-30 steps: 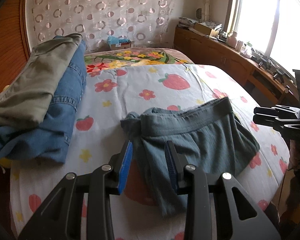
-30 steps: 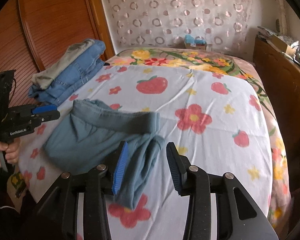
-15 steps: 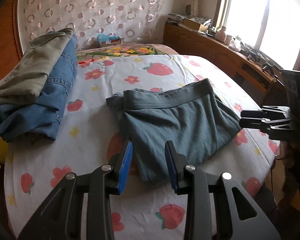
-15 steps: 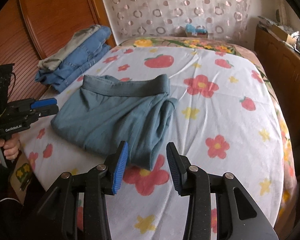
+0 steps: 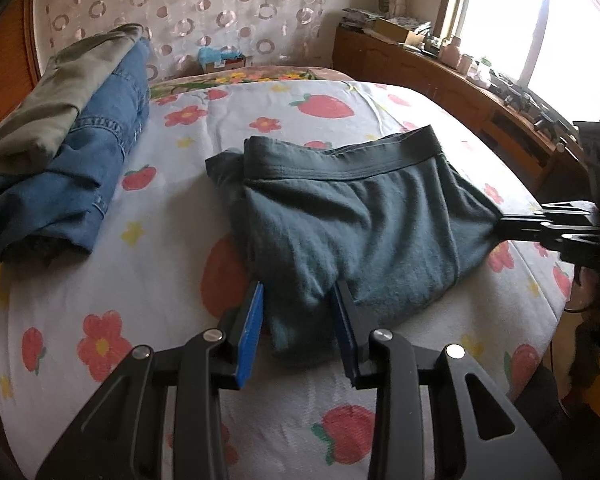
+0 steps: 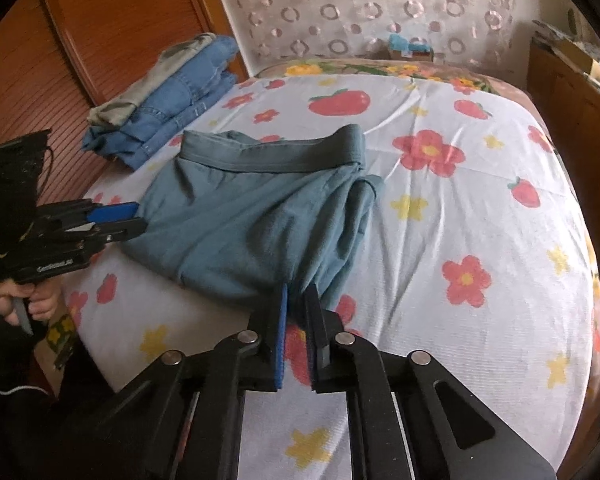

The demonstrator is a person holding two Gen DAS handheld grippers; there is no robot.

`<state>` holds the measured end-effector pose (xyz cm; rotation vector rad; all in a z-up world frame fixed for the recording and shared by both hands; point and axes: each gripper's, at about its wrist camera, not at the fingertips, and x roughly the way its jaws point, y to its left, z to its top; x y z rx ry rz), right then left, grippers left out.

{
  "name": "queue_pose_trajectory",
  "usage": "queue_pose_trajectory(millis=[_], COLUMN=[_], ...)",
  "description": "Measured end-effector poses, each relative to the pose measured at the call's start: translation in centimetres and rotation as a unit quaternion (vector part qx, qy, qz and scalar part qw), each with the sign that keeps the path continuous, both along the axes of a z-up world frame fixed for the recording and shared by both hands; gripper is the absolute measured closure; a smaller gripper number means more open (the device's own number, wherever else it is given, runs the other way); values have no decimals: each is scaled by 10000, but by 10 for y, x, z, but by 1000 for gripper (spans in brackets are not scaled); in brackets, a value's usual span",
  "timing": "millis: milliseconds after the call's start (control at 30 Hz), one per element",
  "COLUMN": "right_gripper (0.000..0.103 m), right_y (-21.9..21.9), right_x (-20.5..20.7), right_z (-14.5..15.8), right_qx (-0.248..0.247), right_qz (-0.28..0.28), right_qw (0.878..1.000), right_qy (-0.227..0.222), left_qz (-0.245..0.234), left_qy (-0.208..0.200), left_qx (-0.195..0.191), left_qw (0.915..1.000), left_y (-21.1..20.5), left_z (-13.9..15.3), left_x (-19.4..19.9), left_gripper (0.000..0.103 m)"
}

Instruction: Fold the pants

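Grey-teal knit pants with a darker elastic waistband (image 5: 360,216) are seen lying part-folded on the near half of the white bedsheet printed with strawberries and flowers (image 5: 160,280). The waistband runs across the far side. The near folded edge faces both grippers.

Right gripper (image 6: 298,300): jaws have just been closing and are now clamped together on the near corner of the cloth. In the left wrist view, that corner is seen drawn into a small taut peak at the closed tips.

Left gripper (image 5: 296,300): blue-padded fingers (image 5: 252,320) stand apart and straddle the opposite near corner. Cloth lies between them, but no pinch is made out. The right pad is partly hidden behind the fabric, so contact there cannot be settled.

Key relation: the near edge runs from one gripper to the other, crosswise to both sets of fingers. The waistband lies beyond and parallel to it. Each corner is nearest its own hand. A fold away from the body, near edge carried over toward the waistband, is judged likely. It would call for the left jaws to close first.

A stack of folded blue denim jeans topped by an olive-grey garment (image 5: 80,140) rests well apart at the bed's far left, against the wooden headboard side.
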<state>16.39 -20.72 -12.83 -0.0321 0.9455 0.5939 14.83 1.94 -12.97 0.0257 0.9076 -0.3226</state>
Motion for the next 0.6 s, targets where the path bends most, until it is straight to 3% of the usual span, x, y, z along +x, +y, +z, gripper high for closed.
queue_pose_trajectory(millis=[233, 333, 600], right_gripper=[103, 103, 103], right_y=[-22, -29, -39], right_x=[-6, -3, -4], right_z=[11, 3, 10], right_qx=[-126, -429, -98], right_qz=[-249, -475, -637], right_qw=[9994, 9976, 9973], right_qy=[-225, -273, -358], left_qz=[25, 34, 71], left_qy=[-37, -27, -30], left_qx=[9, -47, -100], left_qw=[10000, 10000, 9999], left_y=[1, 3, 3], left_z=[-2, -3, 1], left_x=[1, 1, 0], left_gripper=[69, 69, 69])
